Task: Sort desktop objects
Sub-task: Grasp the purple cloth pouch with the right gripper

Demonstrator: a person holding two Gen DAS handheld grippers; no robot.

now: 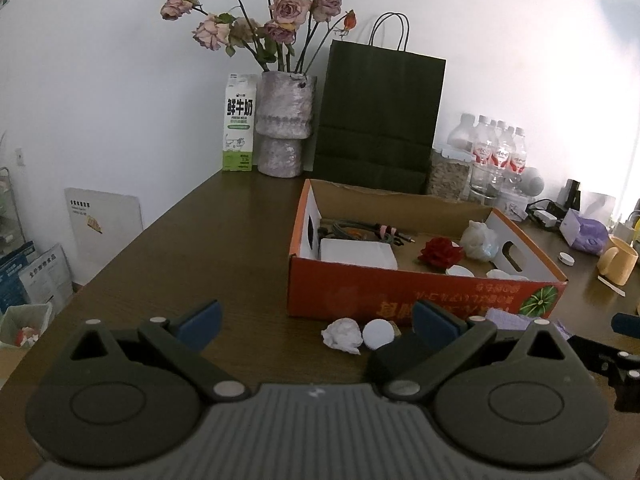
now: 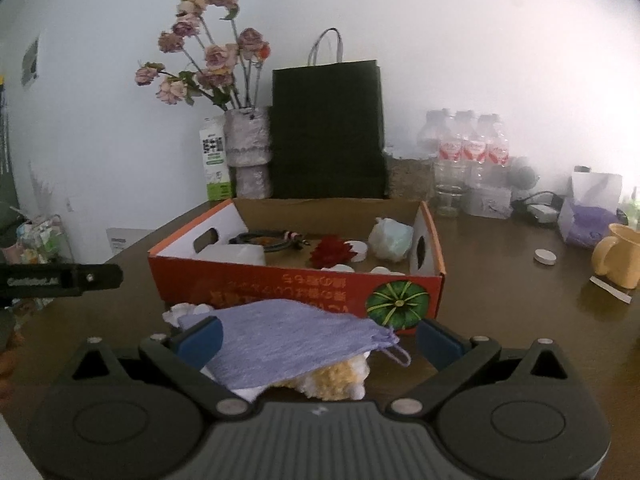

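The left gripper (image 1: 316,322) is held spread wide, grasping nothing; a crumpled white paper ball (image 1: 341,335) lies between its fingers, at 6 o'clock of the orange cardboard box (image 1: 400,292). The right gripper (image 2: 318,340) is likewise spread around a lavender knitted cloth (image 2: 288,344), possibly untouched.

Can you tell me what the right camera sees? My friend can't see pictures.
The open right gripper sits around a purple cloth on a yellowish sponge. Behind it is an orange box holding a red flower.
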